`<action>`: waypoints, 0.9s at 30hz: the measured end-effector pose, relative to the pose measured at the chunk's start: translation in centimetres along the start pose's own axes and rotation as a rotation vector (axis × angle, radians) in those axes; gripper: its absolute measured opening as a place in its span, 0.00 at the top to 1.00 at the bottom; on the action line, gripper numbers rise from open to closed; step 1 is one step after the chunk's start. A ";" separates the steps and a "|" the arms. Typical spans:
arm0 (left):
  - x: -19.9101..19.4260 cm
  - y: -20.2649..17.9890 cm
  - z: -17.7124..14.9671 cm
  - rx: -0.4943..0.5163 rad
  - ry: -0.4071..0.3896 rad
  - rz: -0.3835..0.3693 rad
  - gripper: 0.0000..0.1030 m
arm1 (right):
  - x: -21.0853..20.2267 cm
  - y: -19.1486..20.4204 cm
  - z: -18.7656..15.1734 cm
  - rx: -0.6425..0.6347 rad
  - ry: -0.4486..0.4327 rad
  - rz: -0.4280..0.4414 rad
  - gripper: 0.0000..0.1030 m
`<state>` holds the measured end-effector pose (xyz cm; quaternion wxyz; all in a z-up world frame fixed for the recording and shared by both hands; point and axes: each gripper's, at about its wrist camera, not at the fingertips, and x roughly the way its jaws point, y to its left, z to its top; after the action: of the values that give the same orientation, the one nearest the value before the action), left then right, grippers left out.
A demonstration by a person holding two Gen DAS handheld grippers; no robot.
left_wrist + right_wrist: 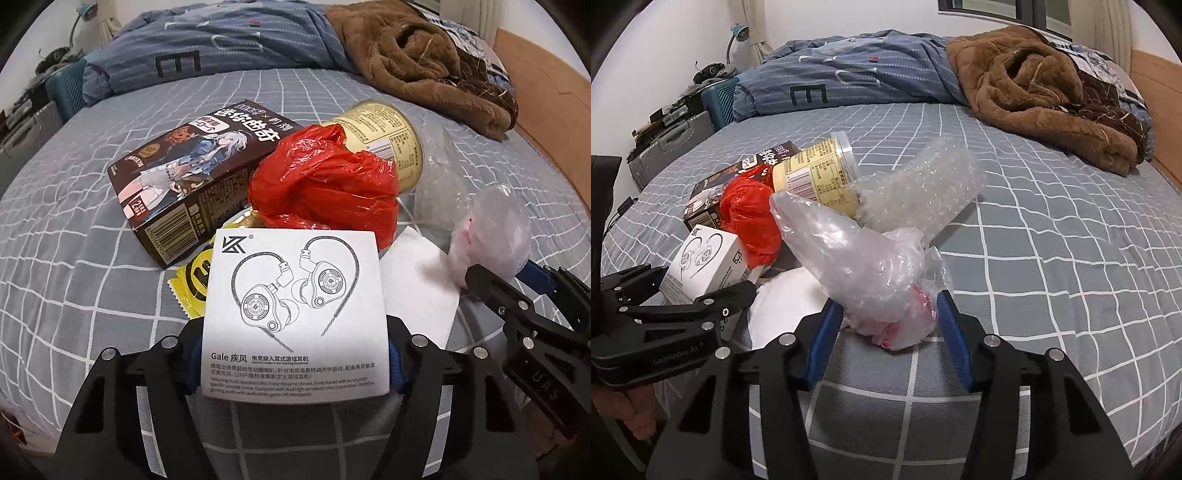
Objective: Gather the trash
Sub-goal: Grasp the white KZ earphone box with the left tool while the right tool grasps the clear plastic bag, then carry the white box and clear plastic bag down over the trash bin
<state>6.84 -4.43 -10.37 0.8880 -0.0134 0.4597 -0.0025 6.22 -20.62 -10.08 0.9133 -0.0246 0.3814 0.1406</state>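
Note:
A pile of trash lies on the bed: a dark snack box [192, 173], a crumpled red plastic bag [325, 181], a cream tub on its side [384, 136], bubble wrap [923, 188] and a yellow wrapper [192, 280]. My left gripper [295, 354] is shut on a white earphone box [295, 314], which also shows in the right wrist view [709, 262]. My right gripper [886, 314] is shut on a clear plastic bag with pink inside [871, 273], held just above the sheet; that bag also shows in the left wrist view [491, 236].
A grey checked sheet [1052, 258] covers the bed. A blue duvet [849, 74] and a brown fleece blanket [1041, 92] lie at the far side. A white tissue [417, 288] lies by the pile. Suitcases [672, 147] stand left of the bed.

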 end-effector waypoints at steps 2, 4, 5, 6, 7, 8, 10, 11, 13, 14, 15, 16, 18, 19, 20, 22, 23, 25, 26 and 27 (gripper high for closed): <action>-0.1 0.1 0.0 -0.007 -0.003 -0.002 0.33 | -0.2 0.0 0.0 0.001 -0.003 0.001 0.51; -0.2 0.2 0.0 -0.010 -0.003 -0.002 0.33 | -0.3 0.0 0.0 0.006 -0.007 -0.001 0.51; -0.3 0.3 0.0 -0.013 -0.004 -0.001 0.33 | -0.4 -0.1 0.0 0.007 -0.008 0.000 0.51; -0.4 0.3 0.0 -0.015 -0.005 -0.001 0.33 | -0.5 -0.1 0.0 0.007 -0.011 -0.001 0.51; -0.5 0.3 0.0 -0.017 -0.008 0.001 0.33 | -0.5 -0.1 0.0 0.007 -0.011 -0.002 0.51; -0.5 0.4 -0.1 -0.020 -0.011 -0.001 0.33 | -0.6 0.0 0.0 0.007 -0.012 -0.003 0.51; -0.7 0.6 -0.2 -0.034 -0.018 -0.007 0.33 | -0.8 0.0 0.0 0.008 -0.018 -0.005 0.51; -0.9 0.5 -0.2 -0.035 -0.018 -0.005 0.33 | -0.9 0.0 0.0 0.008 -0.021 -0.006 0.51; -1.2 0.6 -0.2 -0.036 -0.023 -0.006 0.33 | -1.1 0.0 0.0 0.007 -0.026 -0.008 0.51; -1.4 0.6 -0.2 -0.039 -0.027 -0.009 0.33 | -1.3 0.0 0.0 0.007 -0.028 -0.009 0.52; -1.5 0.6 -0.2 -0.040 -0.028 -0.011 0.33 | -1.4 0.0 -0.1 0.006 -0.031 -0.012 0.52; -1.8 0.6 -0.2 -0.040 -0.032 -0.011 0.33 | -1.6 0.1 -0.1 0.006 -0.032 -0.013 0.52; -2.2 0.7 -0.3 -0.042 -0.037 -0.015 0.33 | -2.0 0.1 -0.1 0.007 -0.037 -0.016 0.52; -2.6 0.7 -0.4 -0.045 -0.042 -0.018 0.33 | -2.2 0.1 -0.2 0.007 -0.040 -0.016 0.52; -2.8 0.8 -0.4 -0.046 -0.046 -0.019 0.33 | -2.5 0.1 -0.2 0.008 -0.044 -0.018 0.52; -3.4 0.9 -0.5 -0.053 -0.055 -0.026 0.33 | -3.0 0.2 -0.2 0.011 -0.050 -0.020 0.52; -3.7 1.0 -0.5 -0.053 -0.059 -0.027 0.33 | -3.3 0.2 -0.3 0.013 -0.054 -0.021 0.52; -4.3 1.0 -0.6 -0.053 -0.066 -0.029 0.33 | -3.9 0.2 -0.5 0.014 -0.059 -0.025 0.52; -4.5 1.1 -0.6 -0.053 -0.069 -0.029 0.33 | -4.1 0.2 -0.7 0.015 -0.059 -0.028 0.52; -4.9 1.2 -0.7 -0.055 -0.073 -0.030 0.33 | -4.4 0.2 -0.9 0.017 -0.059 -0.030 0.52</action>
<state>3.40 -3.20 -6.83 0.9034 -0.0446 0.4265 -0.0026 2.59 -21.60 -7.56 0.9264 -0.0182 0.3550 0.1243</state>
